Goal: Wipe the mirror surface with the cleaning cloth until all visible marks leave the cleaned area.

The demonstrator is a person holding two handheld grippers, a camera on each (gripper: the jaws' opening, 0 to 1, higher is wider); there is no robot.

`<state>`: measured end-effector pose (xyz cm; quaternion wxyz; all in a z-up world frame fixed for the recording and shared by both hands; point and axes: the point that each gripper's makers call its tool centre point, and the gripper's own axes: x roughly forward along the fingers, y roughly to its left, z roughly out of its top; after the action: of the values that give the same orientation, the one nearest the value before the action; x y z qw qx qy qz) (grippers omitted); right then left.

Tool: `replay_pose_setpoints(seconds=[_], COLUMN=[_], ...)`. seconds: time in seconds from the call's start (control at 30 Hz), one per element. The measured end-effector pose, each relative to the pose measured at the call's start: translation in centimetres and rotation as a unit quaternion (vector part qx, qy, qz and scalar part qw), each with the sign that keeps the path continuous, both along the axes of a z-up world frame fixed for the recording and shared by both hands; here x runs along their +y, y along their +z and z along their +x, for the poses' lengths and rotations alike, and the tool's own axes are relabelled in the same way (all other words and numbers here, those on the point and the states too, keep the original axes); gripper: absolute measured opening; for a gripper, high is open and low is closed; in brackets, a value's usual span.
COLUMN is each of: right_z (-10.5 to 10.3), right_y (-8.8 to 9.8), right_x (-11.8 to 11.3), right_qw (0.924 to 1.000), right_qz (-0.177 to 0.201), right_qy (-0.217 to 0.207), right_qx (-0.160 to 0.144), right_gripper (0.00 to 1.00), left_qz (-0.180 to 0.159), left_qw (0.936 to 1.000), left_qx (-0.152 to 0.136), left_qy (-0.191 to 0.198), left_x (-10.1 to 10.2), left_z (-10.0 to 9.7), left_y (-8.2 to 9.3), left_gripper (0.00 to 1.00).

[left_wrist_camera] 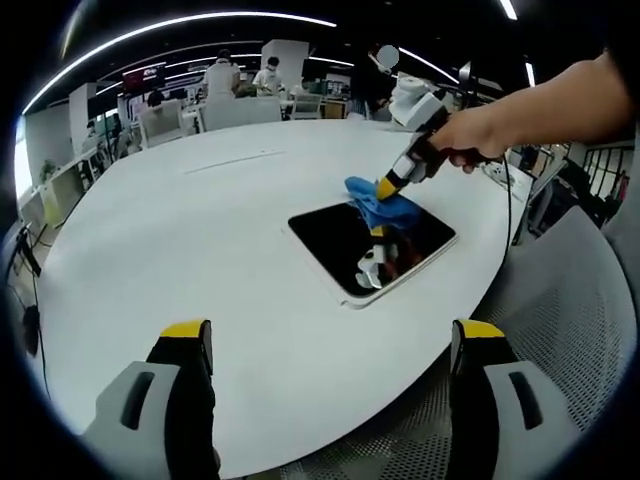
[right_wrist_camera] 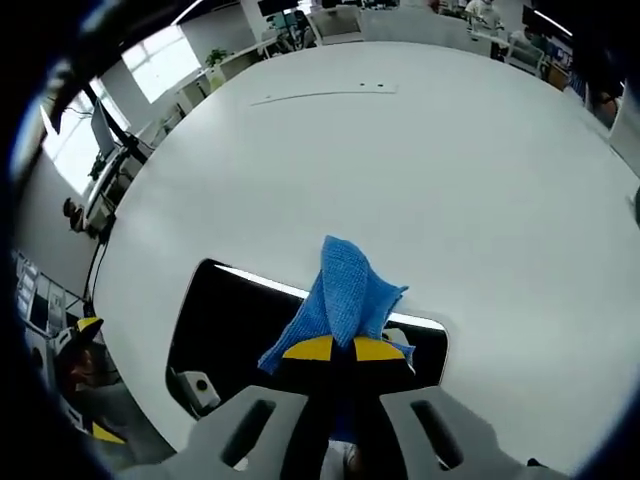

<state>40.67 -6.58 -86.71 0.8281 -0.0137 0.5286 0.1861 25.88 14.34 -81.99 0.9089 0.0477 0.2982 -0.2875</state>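
Right gripper (right_wrist_camera: 345, 349) clamped tight on blue cloth (right_wrist_camera: 345, 290), mirror (right_wrist_camera: 230, 335) right under the tips, long side running left; left gripper (left_wrist_camera: 330, 345) wide open, empty, well back over bench (left_wrist_camera: 200, 230).

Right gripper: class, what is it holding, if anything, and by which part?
The right gripper pinches the blue cleaning cloth by its bunched lower end, over the mirror.

left tongs (left_wrist_camera: 330, 345): jaws wide apart, empty | right tongs (right_wrist_camera: 333, 349): jaws closed, gripping, held by hand (left_wrist_camera: 478, 136)
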Motion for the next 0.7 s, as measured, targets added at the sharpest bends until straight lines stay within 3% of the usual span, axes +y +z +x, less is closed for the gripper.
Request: replay_pose_setpoints(seconds=[0.7], right_z=[-3.7], right_y=[-0.1], right_x=[-0.2], right_qw=[0.9991], right_qz=[0.032], right_qy=[-0.028], right_qx=[0.000], right_gripper=[0.00], left_qz=[-0.009], left_qw=[0.9999], left_qx=[-0.003], left_qy=[0.009], left_x=[0.1], left_z=[0.0], left_y=[0.2], left_gripper=[0.99])
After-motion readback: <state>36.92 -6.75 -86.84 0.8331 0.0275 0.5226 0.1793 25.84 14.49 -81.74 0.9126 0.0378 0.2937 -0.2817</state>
